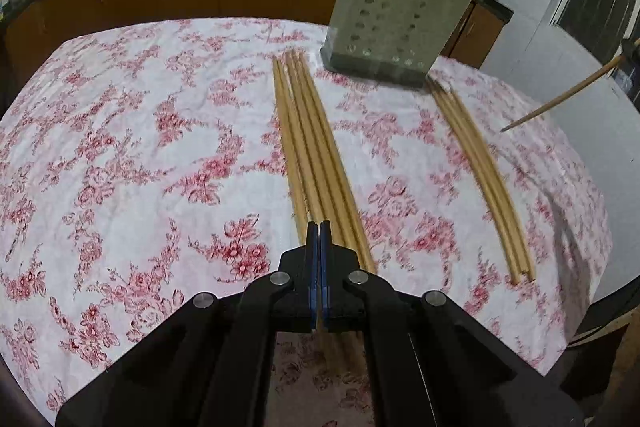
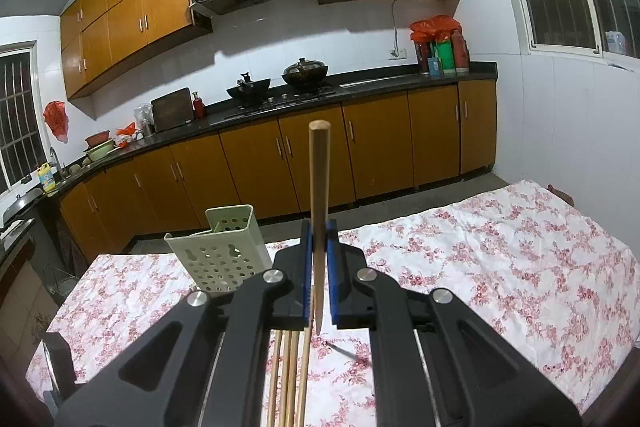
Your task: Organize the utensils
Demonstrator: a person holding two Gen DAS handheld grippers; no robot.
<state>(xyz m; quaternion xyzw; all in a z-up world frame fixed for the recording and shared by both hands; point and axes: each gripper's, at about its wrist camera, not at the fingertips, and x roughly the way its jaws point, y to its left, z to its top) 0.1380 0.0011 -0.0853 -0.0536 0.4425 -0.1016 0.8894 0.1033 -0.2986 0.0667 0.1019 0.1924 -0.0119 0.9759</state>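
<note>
Chopsticks lie in two bundles on the floral tablecloth (image 1: 120, 131): a larger bundle (image 1: 316, 155) directly ahead of the left gripper (image 1: 319, 227), a smaller bundle (image 1: 480, 171) off to its right. Left jaws are pressed together, nothing visibly between the tips. Right gripper (image 2: 319, 227) is clamped on a single chopstick (image 2: 319, 171), held upright. Perforated green holder (image 2: 220, 251) stands at the far table edge.

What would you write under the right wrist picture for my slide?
Right gripper clamps one wooden chopstick upright above the floral tablecloth, near a green perforated utensil holder.
</note>
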